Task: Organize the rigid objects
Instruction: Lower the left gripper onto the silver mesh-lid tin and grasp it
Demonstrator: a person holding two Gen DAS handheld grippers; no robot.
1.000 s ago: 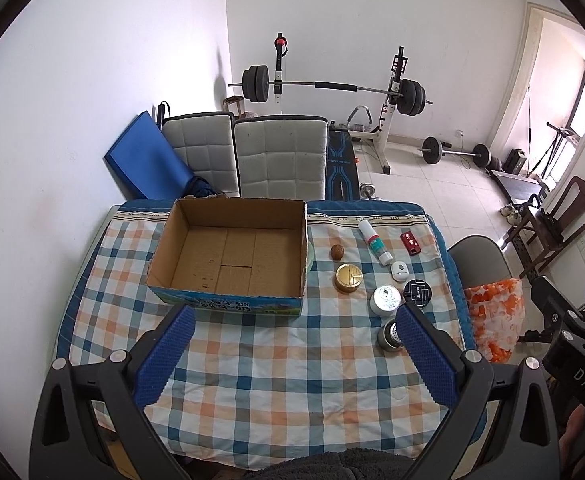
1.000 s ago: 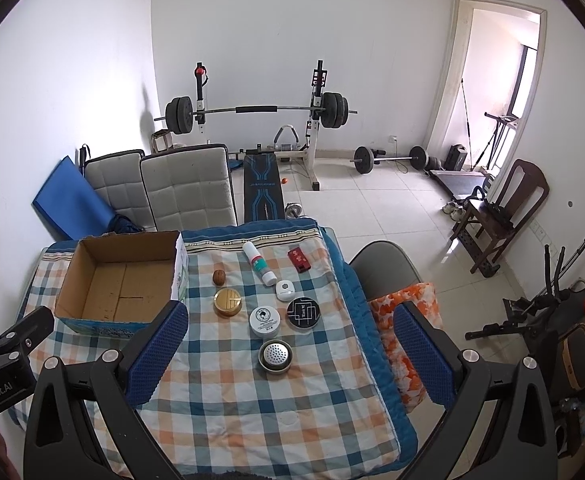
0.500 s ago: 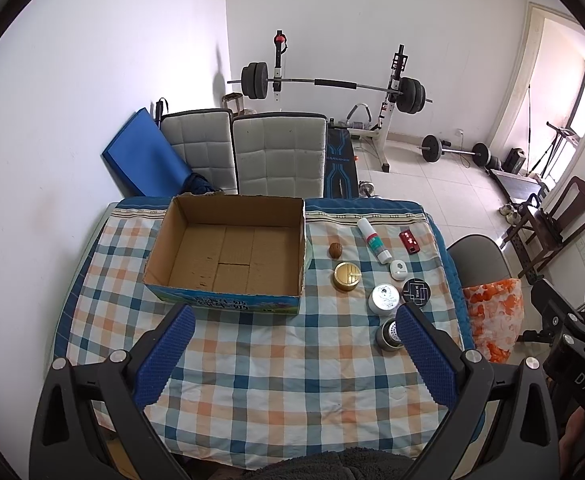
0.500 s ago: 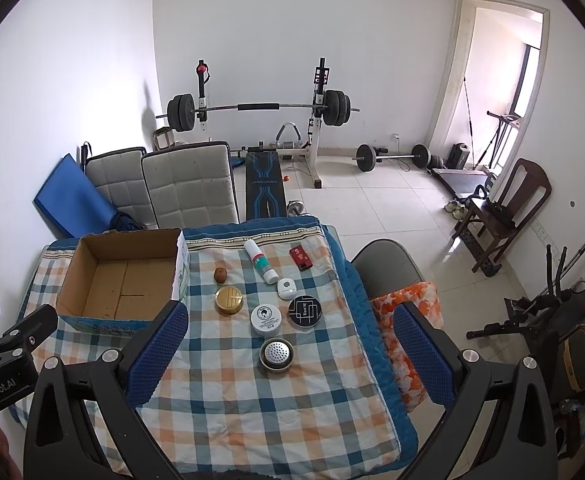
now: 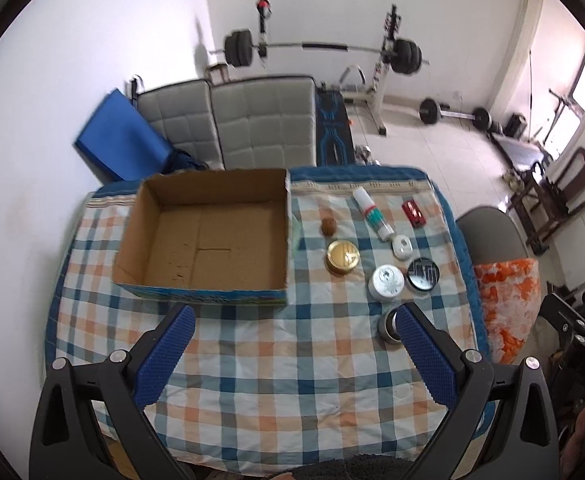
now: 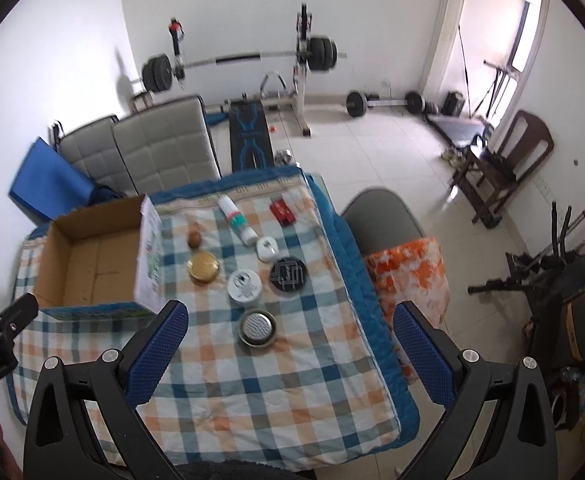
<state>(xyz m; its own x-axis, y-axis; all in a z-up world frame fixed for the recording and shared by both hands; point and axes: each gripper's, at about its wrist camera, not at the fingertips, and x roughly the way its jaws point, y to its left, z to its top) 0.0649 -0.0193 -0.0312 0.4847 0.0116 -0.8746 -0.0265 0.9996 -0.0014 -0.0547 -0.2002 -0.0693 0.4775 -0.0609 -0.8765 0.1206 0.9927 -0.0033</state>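
An empty cardboard box point(image 5: 204, 240) point(image 6: 92, 264) sits on the left of the checked tablecloth point(image 5: 272, 380). To its right lie small items: a brown nut-like ball point(image 5: 328, 226), a gold lid point(image 5: 342, 256), a white tube point(image 5: 372, 213), a red case point(image 5: 414, 213), a small white case point(image 5: 402, 246), a white jar point(image 5: 386, 282), a black round tin point(image 5: 422, 274) and a metal mesh-topped tin point(image 6: 257, 327). My left gripper point(image 5: 292, 354) hangs open above the table's near half. My right gripper point(image 6: 288, 354) is open too, above the table's right side.
Two grey padded chairs point(image 5: 236, 120) and a blue mat point(image 5: 120, 140) stand behind the table. A grey chair with an orange cushion point(image 6: 408, 264) is at the table's right. A barbell rack point(image 5: 324, 48) and a wooden chair point(image 6: 504, 160) stand farther off.
Both grippers have moved closer to the table and tilted a little; the items look larger. Both stay open and nothing on the table has moved.
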